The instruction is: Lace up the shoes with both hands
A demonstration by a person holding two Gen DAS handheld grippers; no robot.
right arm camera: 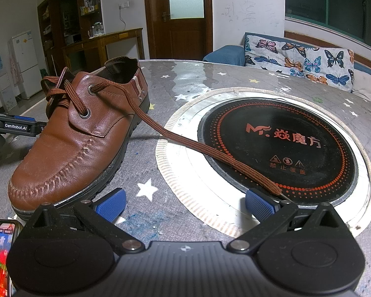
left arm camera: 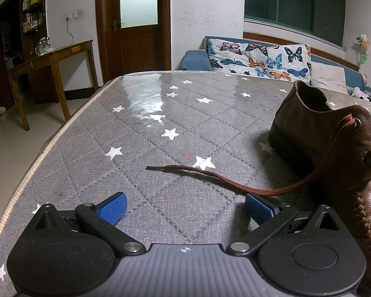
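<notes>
Both grippers, left gripper (left arm camera: pixel 184 209) and right gripper (right arm camera: pixel 184 205), are spread wide, pinching nothing. Brown leather shoe (right arm camera: pixel 79 133) sits on the counter (left arm camera: pixel 136 133), laces (right arm camera: pixel 197 146) trailing loose.

One brown shoe (right arm camera: pixel 79 136) sits beside the single round cooktop (right arm camera: pixel 279 148), with two loose lace ends (right arm camera: pixel 210 151) trailing from it. Two grippers (right arm camera: pixel 185 204) flank the shoe, and one phone (right arm camera: pixel 0 255) lies by its toe.
</notes>
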